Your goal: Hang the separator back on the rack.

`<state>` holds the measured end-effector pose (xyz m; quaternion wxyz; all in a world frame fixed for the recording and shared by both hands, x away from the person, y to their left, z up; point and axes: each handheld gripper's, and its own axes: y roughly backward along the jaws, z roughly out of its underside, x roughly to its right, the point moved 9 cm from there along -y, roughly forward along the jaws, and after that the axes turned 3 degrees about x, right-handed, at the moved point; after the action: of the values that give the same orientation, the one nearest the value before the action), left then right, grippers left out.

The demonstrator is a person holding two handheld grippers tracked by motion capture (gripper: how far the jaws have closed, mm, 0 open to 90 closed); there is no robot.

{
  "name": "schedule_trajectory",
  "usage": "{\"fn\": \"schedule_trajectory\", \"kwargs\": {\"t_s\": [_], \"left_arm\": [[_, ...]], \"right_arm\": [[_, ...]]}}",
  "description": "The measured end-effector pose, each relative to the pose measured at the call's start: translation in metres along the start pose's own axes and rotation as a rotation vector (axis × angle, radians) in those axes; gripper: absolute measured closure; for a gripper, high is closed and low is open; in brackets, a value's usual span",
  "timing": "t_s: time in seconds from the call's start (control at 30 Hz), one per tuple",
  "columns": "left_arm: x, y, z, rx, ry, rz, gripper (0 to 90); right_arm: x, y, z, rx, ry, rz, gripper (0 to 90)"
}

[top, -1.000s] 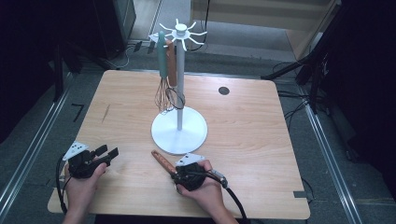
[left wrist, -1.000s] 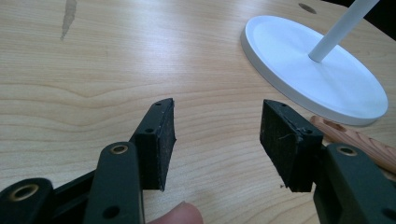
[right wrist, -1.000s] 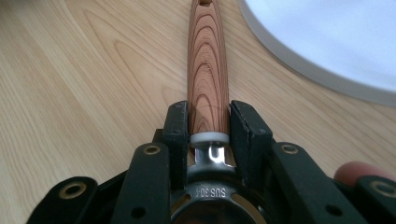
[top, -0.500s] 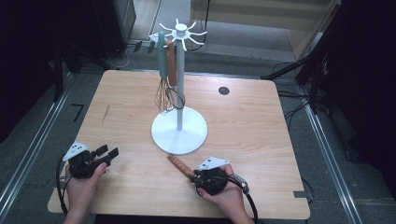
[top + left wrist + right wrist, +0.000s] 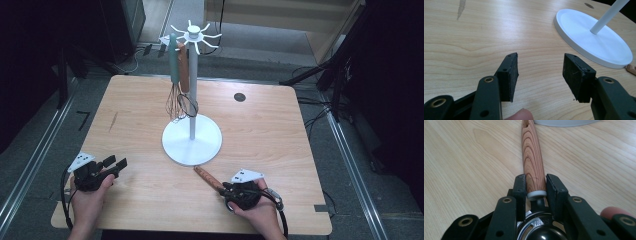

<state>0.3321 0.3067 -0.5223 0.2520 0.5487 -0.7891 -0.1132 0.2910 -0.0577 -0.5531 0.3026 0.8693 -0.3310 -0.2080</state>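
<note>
A white utensil stand [image 5: 192, 136] rises mid-table, with a round base and hooks at its top. Two whisks hang from it, one with a green handle [image 5: 173, 57] and one with a brown handle [image 5: 183, 67]. My right gripper [image 5: 223, 189] is shut on a wooden-handled utensil [image 5: 531, 157], gripping the handle's grey-collared end just above the tabletop; the handle [image 5: 207, 178] points toward the stand's base [image 5: 564, 122]. At the front left my left gripper [image 5: 114, 164] rests open and holds nothing. Through its jaws I see the base [image 5: 596, 40] at the upper right.
The wooden table [image 5: 280, 135] has a round black grommet [image 5: 240, 97] at the back right and a dark mark [image 5: 114, 121] on the left. Cables [image 5: 310, 107] and dark equipment stand on the floor around it.
My right gripper has slid rightward along the front of the table, drawing the wooden-handled utensil with it. The left gripper has stayed put.
</note>
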Motion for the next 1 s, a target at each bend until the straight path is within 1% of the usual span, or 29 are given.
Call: {"fn": "schedule_trajectory", "kwargs": {"t_s": [0.13, 0.2, 0.27, 0.3, 0.33, 0.37, 0.4, 0.43, 0.47, 0.5, 0.53, 0.57, 0.6, 0.67, 0.7, 0.73, 0.77, 0.8, 0.83, 1.0], "left_arm": [[-0.003, 0.001, -0.001, 0.009, 0.004, -0.009, 45.9], [-0.008, 0.002, -0.002, 0.018, 0.000, -0.029, 43.7], [-0.009, 0.002, -0.003, 0.021, -0.001, -0.036, 42.8], [-0.010, 0.003, -0.003, 0.024, -0.001, -0.041, 42.0], [-0.012, 0.004, -0.004, 0.027, 0.002, -0.050, 41.2], [-0.012, 0.004, -0.004, 0.027, 0.002, -0.050, 41.0], [-0.014, 0.004, -0.005, 0.033, 0.001, -0.056, 40.6], [-0.014, 0.004, -0.005, 0.033, 0.001, -0.056, 40.3], [-0.016, 0.005, -0.005, 0.036, 0.001, -0.064, 40.1], [-0.016, 0.005, -0.005, 0.036, 0.001, -0.064, 39.6], [-0.018, 0.005, -0.005, 0.040, -0.003, -0.072, 39.1], [-0.018, 0.005, -0.005, 0.040, -0.003, -0.072, 38.6], [-0.020, 0.005, -0.006, 0.041, -0.007, -0.080, 38.3], [-0.021, 0.004, -0.006, 0.043, -0.008, -0.081, 37.8], [-0.022, 0.004, -0.006, 0.043, -0.008, -0.085, 37.8], [-0.023, 0.005, -0.006, 0.042, -0.008, -0.088, 37.7], [-0.023, 0.005, -0.006, 0.042, -0.008, -0.088, 37.7], [-0.023, 0.004, -0.006, 0.044, -0.005, -0.088, 37.6], [-0.023, 0.004, -0.006, 0.044, -0.005, -0.088, 37.6], [-0.022, 0.004, -0.005, 0.040, -0.015, -0.086, 37.5]], "right_arm": [[0.005, 0.003, 0.002, 0.002, -0.004, 0.003, 72.4], [0.012, 0.006, 0.004, 0.005, -0.015, 0.011, 72.3], [0.014, 0.007, 0.004, 0.007, -0.025, 0.015, 72.3], [0.017, 0.009, 0.005, 0.006, -0.032, 0.022, 72.3], [0.024, 0.012, 0.007, 0.011, -0.043, 0.040, 72.3], [0.024, 0.012, 0.007, 0.011, -0.043, 0.040, 72.3], [0.032, 0.014, 0.008, 0.014, -0.063, 0.068, 72.4], [0.032, 0.014, 0.008, 0.014, -0.063, 0.068, 72.4], [0.041, 0.017, 0.008, 0.018, -0.080, 0.092, 72.3], [0.044, 0.017, 0.008, 0.020, -0.088, 0.102, 72.4], [0.048, 0.018, 0.008, 0.024, -0.101, 0.111, 72.4], [0.048, 0.018, 0.008, 0.024, -0.101, 0.111, 72.4], [0.054, 0.020, 0.009, 0.028, -0.123, 0.129, 72.4], [0.060, 0.021, 0.009, 0.030, -0.138, 0.141, 72.4], [0.060, 0.021, 0.009, 0.030, -0.138, 0.141, 72.4], [0.066, 0.022, 0.009, 0.034, -0.149, 0.160, 72.4], [0.066, 0.022, 0.009, 0.034, -0.149, 0.160, 72.4], [0.070, 0.023, 0.008, 0.041, -0.162, 0.166, 72.3], [0.070, 0.023, 0.008, 0.041, -0.162, 0.166, 72.3], [0.081, 0.021, 0.006, 0.046, -0.173, 0.186, 72.1]]}}
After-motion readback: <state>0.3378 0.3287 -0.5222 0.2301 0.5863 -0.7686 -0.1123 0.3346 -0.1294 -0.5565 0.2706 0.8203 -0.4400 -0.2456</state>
